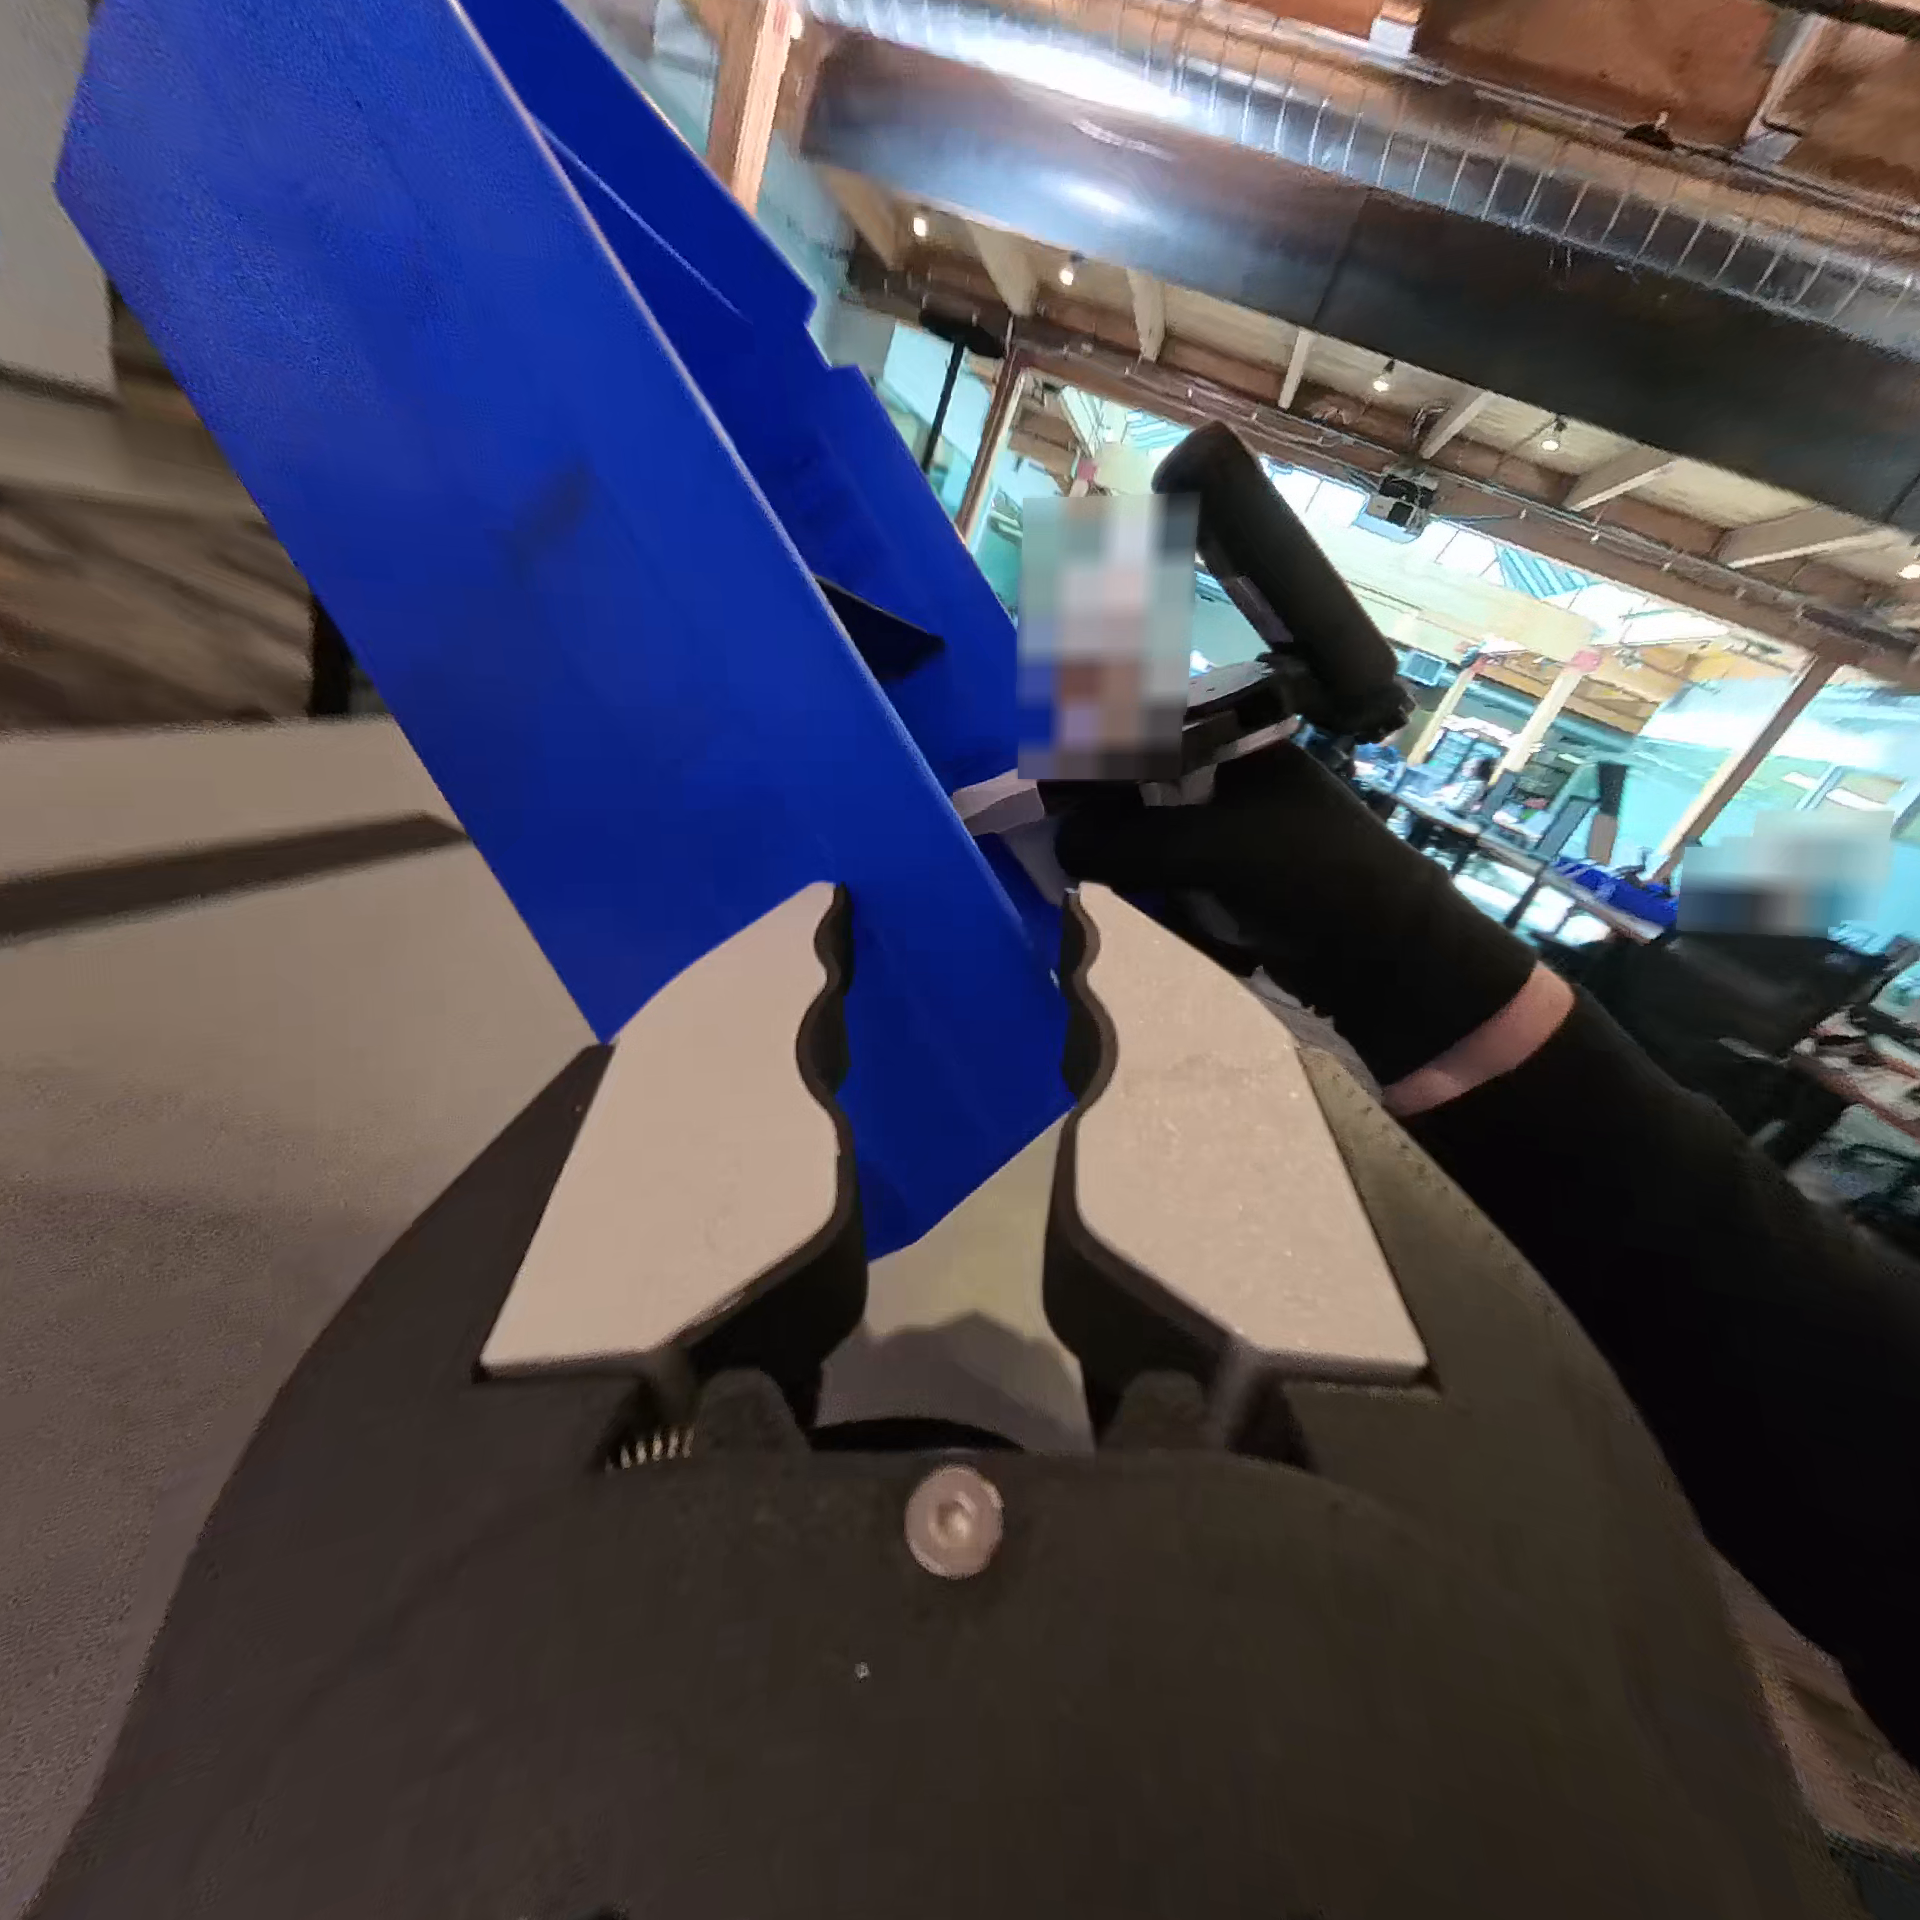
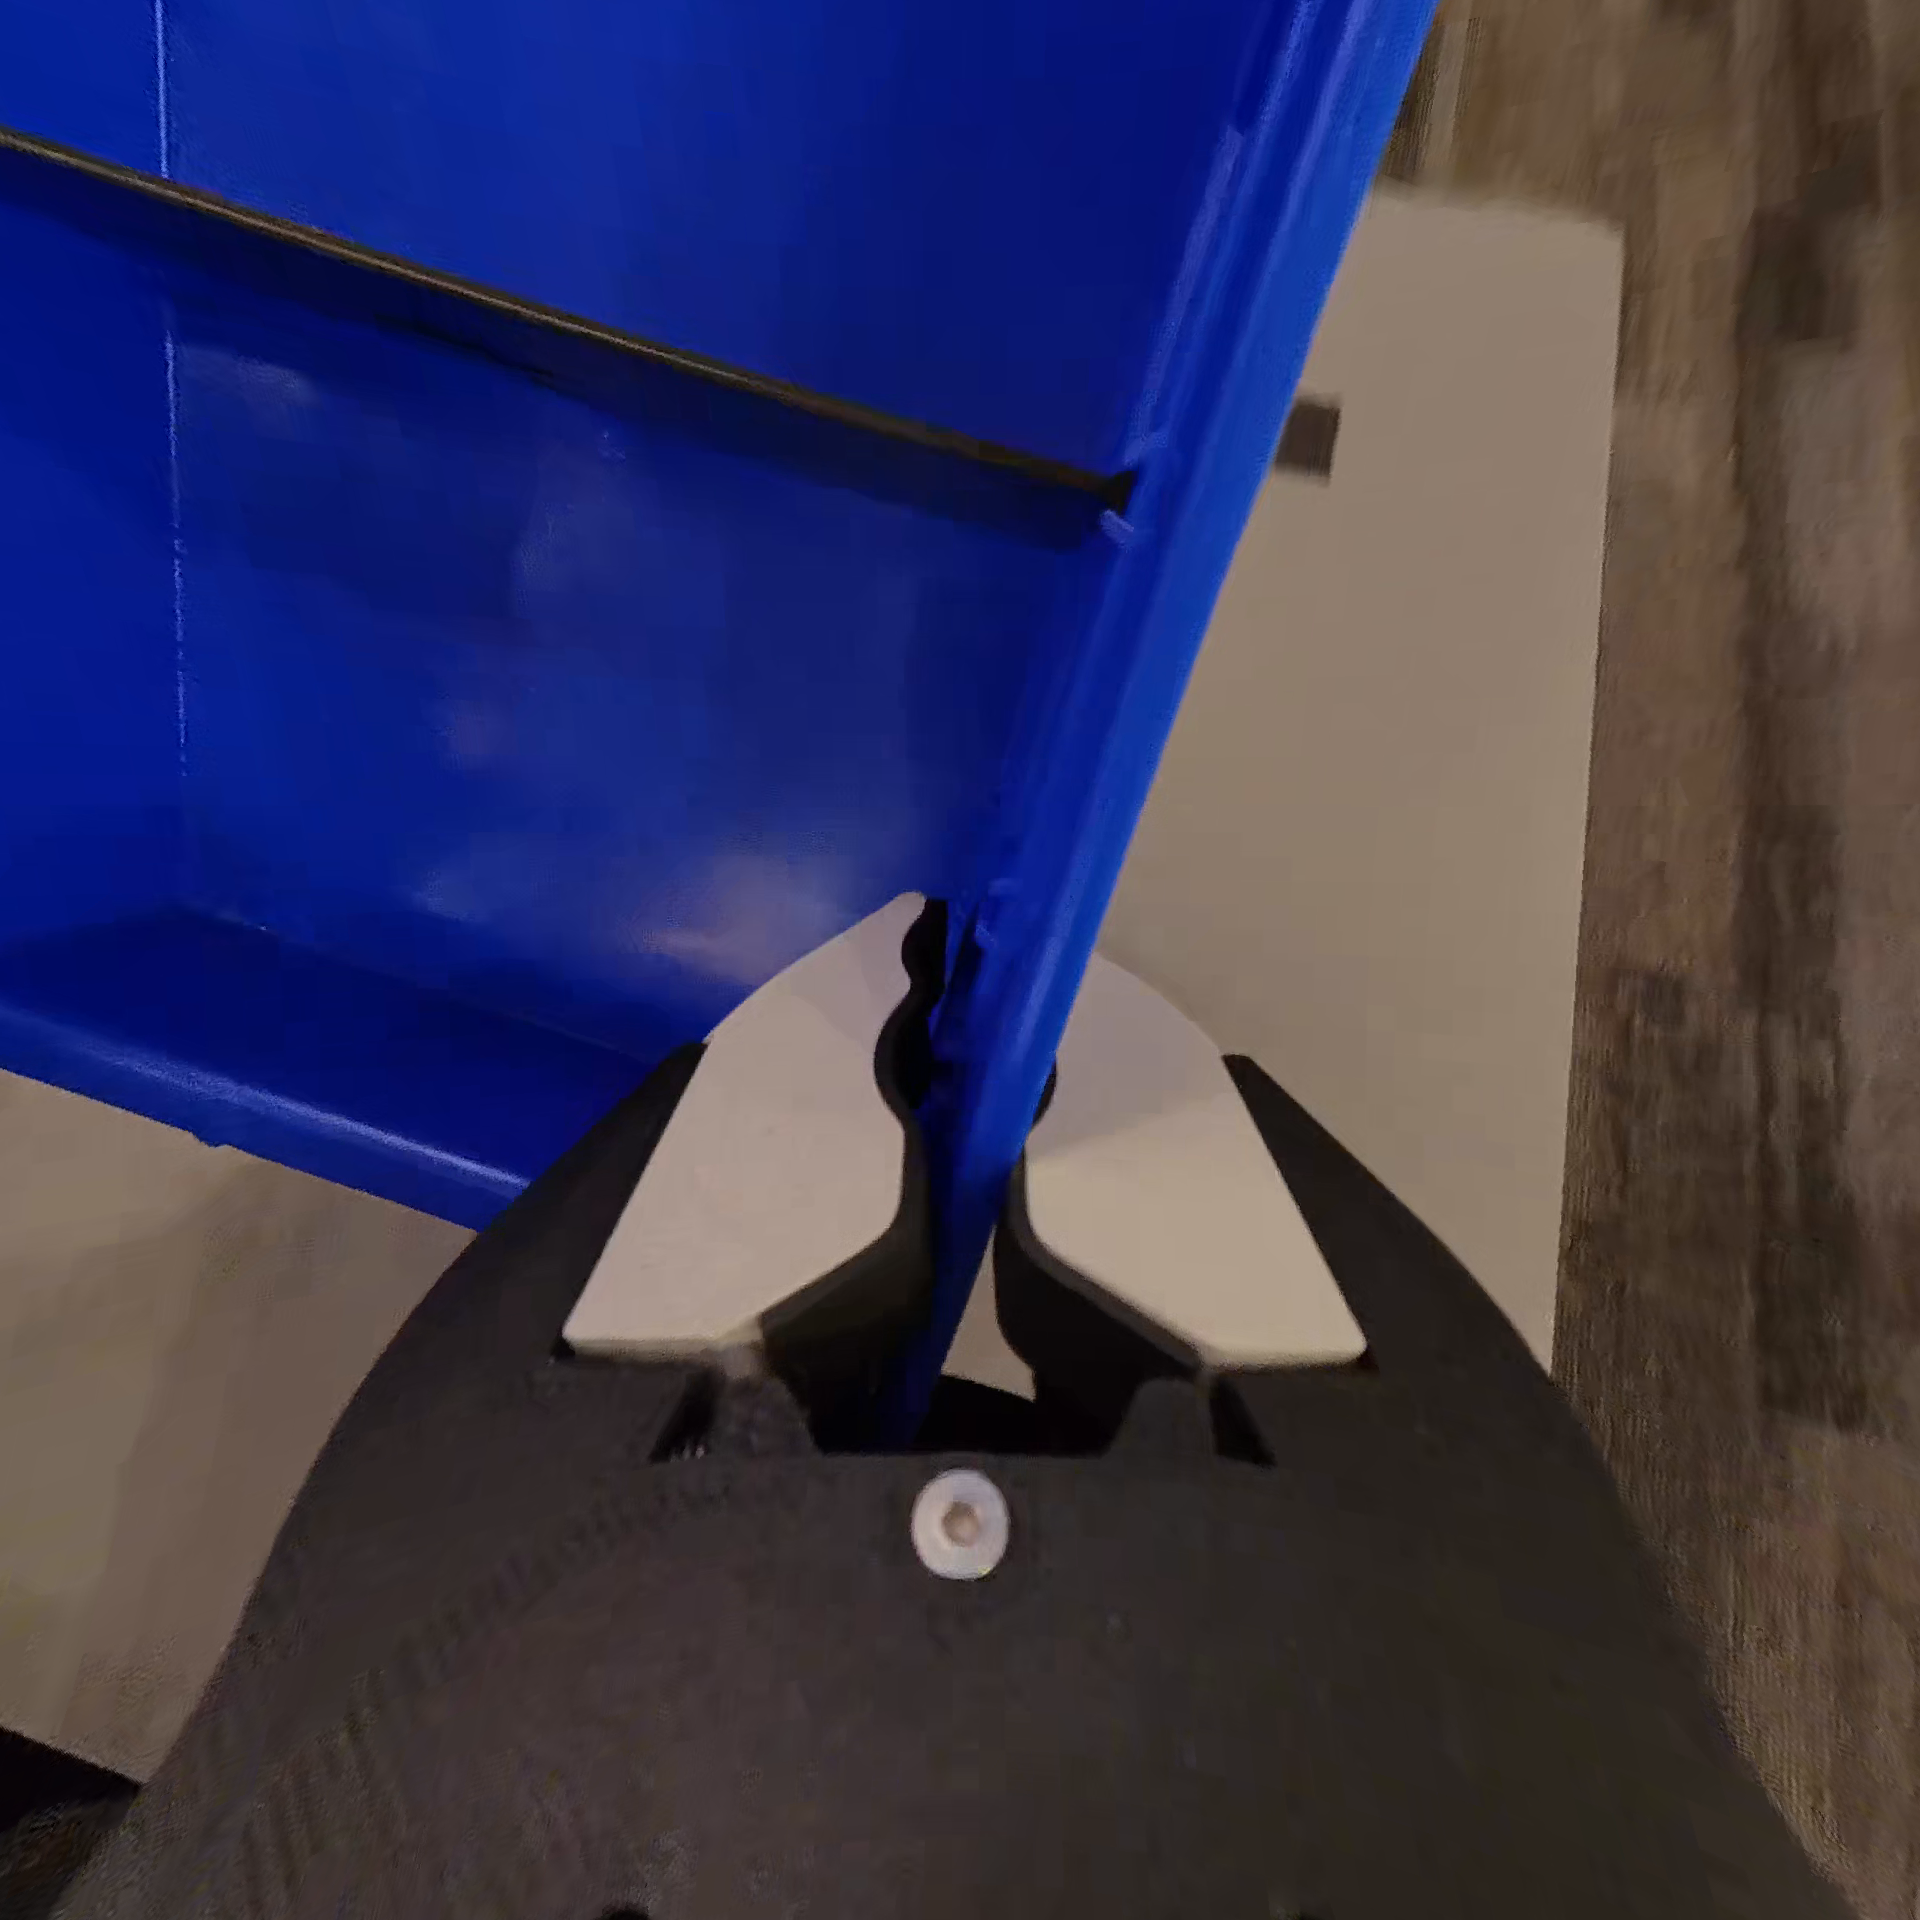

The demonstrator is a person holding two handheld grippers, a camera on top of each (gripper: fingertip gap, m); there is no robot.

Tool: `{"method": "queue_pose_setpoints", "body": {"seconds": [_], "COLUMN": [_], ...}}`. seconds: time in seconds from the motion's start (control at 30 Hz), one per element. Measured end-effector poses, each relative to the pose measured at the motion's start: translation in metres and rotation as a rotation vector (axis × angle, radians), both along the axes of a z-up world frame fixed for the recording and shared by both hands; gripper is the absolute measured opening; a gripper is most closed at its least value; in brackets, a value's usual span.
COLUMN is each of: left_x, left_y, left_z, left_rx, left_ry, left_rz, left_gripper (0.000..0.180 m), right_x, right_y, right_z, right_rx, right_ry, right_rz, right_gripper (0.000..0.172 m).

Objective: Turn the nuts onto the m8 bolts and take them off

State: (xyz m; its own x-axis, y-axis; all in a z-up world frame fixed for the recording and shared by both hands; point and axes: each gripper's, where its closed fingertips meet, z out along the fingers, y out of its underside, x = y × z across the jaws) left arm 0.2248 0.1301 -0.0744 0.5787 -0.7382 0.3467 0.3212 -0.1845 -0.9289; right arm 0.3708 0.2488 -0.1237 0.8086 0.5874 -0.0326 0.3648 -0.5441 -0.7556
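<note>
In the right wrist view our right gripper (image 2: 971, 997) pinches the side wall of a blue plastic bin (image 2: 582, 644): the thin rim of the wall runs between the two fingers (image 2: 821, 1122), and both dark pads press on it, one inside the bin and one outside. The bin is lifted and tilted, its inner floor facing us and a dark slot crossing it farther up. Beyond it lie the pale table (image 2: 1351, 831) and, past its edge, a wood-patterned floor (image 2: 1745, 935).

In the left wrist view our left gripper (image 1: 961, 935) holds its fingers (image 1: 727, 1122) spread around a lower edge of the same bin (image 1: 499, 520). Whether the pads touch the bin, we cannot tell. The bin slants up and to the left from there. Just behind it, a black-gloved hand (image 1: 1299, 883) with a black sleeve holds the other gripper against the bin's far side.

We see no nuts or bolts in either view.
</note>
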Motion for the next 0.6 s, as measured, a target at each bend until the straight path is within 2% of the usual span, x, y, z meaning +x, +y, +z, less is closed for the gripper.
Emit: {"method": "queue_pose_setpoints", "body": {"seconds": [0.1,0.2,0.4,0.6], "left_x": [0.017,0.030,0.037,0.034], "left_y": [0.027,0.051,0.099,0.131], "left_z": [-0.037,-0.066,-0.101,-0.104], "left_rx": [-0.119,-0.232,-0.435,-0.484], "left_ry": [-0.008,-0.029,-0.147,-0.212], "left_rz": [-0.015,-0.016,0.011,0.057], "left_gripper": [0.038,0.040,0.037,0.042], "right_x": [0.021,0.037,0.051,0.049], "right_y": [0.016,0.033,0.070,0.101], "right_z": [-0.048,-0.080,-0.111,-0.119], "right_rx": [-0.143,-0.251,-0.397,-0.490], "right_ry": [-0.050,-0.105,-0.225,-0.294], "right_rz": [-0.018,-0.018,0.003,0.018], "right_gripper": [0.009,0.009,0.009,0.009]}}
